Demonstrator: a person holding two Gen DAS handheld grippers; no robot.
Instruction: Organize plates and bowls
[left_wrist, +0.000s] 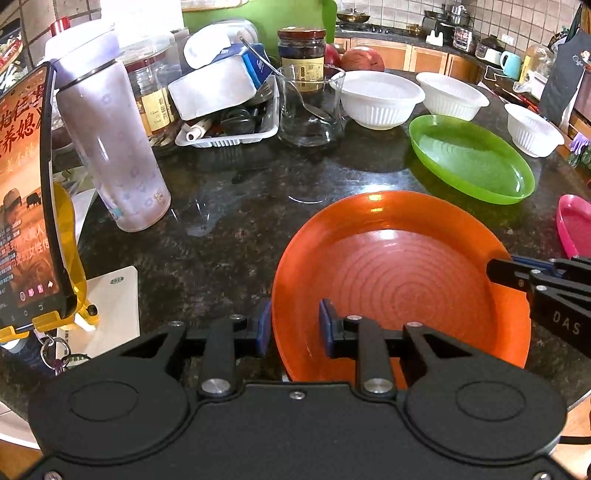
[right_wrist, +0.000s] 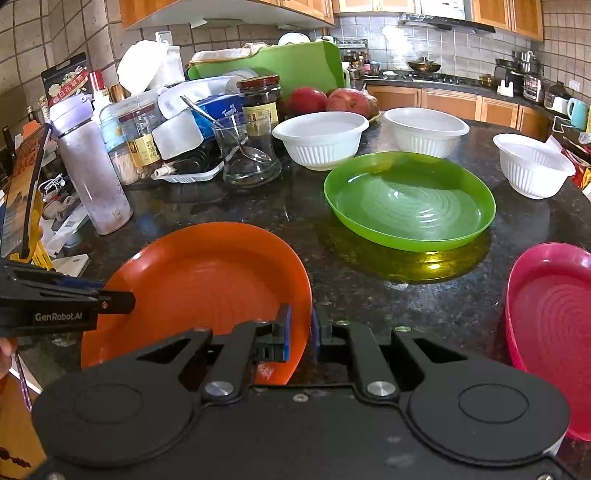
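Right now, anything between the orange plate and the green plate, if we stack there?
Nothing visible. Only bare countertop separates the orange plate, rim in the right tongs, from the green plate. The pink plate sits off to the right.

Left gripper (left_wrist: 295, 328) straddles orange plate (left_wrist: 399, 280) rim.

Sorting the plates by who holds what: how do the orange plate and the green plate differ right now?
The orange plate is pinched at its rim by the right gripper, while the green plate lies untouched. The orange plate sits near the counter edge; the green plate sits farther back, beside white bowls. Both are round, ridged plastic plates.
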